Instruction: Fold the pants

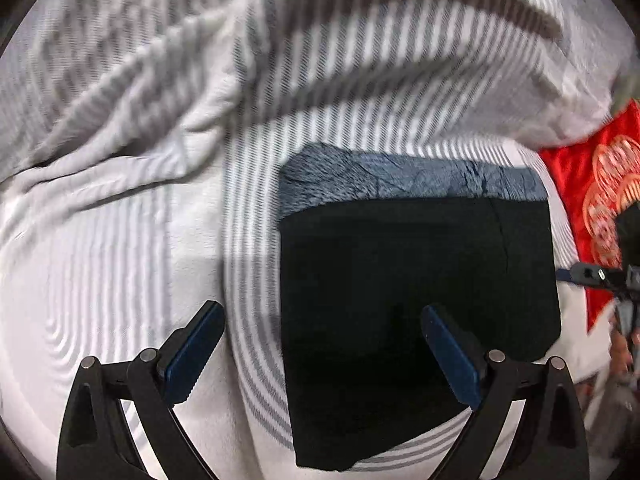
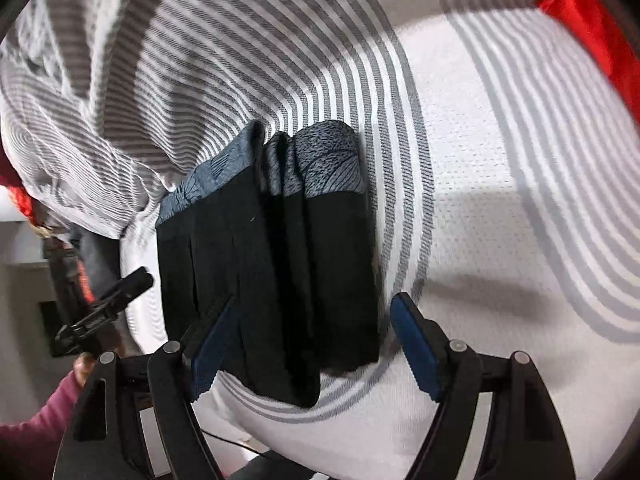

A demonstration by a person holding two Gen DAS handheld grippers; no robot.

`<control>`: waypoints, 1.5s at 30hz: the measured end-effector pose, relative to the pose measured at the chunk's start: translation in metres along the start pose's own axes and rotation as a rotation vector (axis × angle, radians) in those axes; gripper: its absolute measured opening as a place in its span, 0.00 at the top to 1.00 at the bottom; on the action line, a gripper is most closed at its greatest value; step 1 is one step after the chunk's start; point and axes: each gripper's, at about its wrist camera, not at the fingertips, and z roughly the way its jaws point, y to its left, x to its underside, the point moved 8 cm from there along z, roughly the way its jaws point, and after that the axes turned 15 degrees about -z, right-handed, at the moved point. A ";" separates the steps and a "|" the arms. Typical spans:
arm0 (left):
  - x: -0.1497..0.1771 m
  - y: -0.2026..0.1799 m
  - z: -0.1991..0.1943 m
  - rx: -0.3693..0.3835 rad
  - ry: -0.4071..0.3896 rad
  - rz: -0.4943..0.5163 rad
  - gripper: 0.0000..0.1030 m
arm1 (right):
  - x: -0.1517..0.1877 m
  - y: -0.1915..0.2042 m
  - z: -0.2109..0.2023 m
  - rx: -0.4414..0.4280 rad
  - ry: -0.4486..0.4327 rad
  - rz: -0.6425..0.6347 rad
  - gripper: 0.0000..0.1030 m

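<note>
The black pants lie folded into a compact rectangle on the striped bedding, with a blue-grey patterned band along the far edge. My left gripper is open and empty, hovering over the pants' left edge. In the right wrist view the folded pants show stacked layers with the patterned band on top. My right gripper is open and empty just above the near end of the pants. The left gripper also shows at the left of the right wrist view.
A white bedsheet with grey stripes covers the bed. A crumpled striped duvet lies beyond the pants. A red cloth with a pattern lies at the right. The right gripper's tip shows at the right edge.
</note>
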 end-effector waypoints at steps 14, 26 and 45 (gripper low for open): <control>0.004 0.002 0.039 0.166 0.130 0.084 0.04 | -0.013 0.005 0.037 -0.186 0.070 -0.142 0.21; 0.010 -0.041 0.060 0.223 0.184 0.105 0.07 | -0.031 0.032 0.068 -0.091 0.177 -0.184 0.32; 0.024 -0.118 0.003 0.193 0.086 0.117 0.51 | -0.026 0.065 -0.009 -0.141 0.025 -0.108 0.66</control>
